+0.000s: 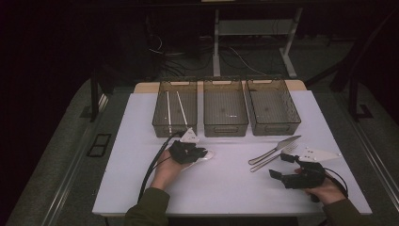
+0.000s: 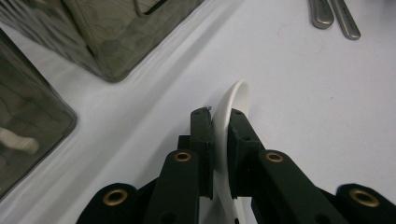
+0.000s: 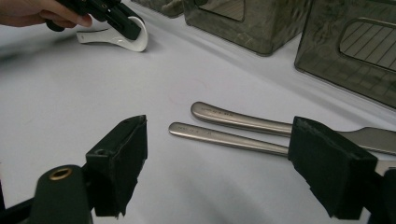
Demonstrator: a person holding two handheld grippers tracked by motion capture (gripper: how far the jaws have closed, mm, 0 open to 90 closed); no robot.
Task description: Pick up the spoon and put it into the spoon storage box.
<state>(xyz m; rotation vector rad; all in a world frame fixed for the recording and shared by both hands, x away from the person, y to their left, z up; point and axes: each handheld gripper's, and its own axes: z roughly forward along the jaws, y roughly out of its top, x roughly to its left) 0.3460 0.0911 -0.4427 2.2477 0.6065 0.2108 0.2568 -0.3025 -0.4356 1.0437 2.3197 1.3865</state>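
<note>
A white ceramic spoon (image 2: 232,100) lies on the white table (image 1: 221,183), left of centre. My left gripper (image 2: 220,127) is shut on it, the pads pinching the handle just behind the bowl. From above, the left gripper (image 1: 201,152) points right with the spoon (image 1: 208,155) sticking out of it. The right gripper view has that gripper (image 3: 122,21) and the spoon (image 3: 136,41) at top left. My right gripper (image 3: 219,135) is open, its jaws wide apart over the table and facing the handles of a metal knife (image 3: 233,119) and fork (image 3: 224,137). The right gripper (image 1: 281,165) sits near the front right.
Three smoky plastic bins stand side by side at the back: left (image 1: 174,126), middle (image 1: 225,128), right (image 1: 277,127). The left one holds two white sticks (image 1: 168,110). Knife (image 1: 282,146) and fork (image 1: 275,157) lie at the right, in front of the right bin.
</note>
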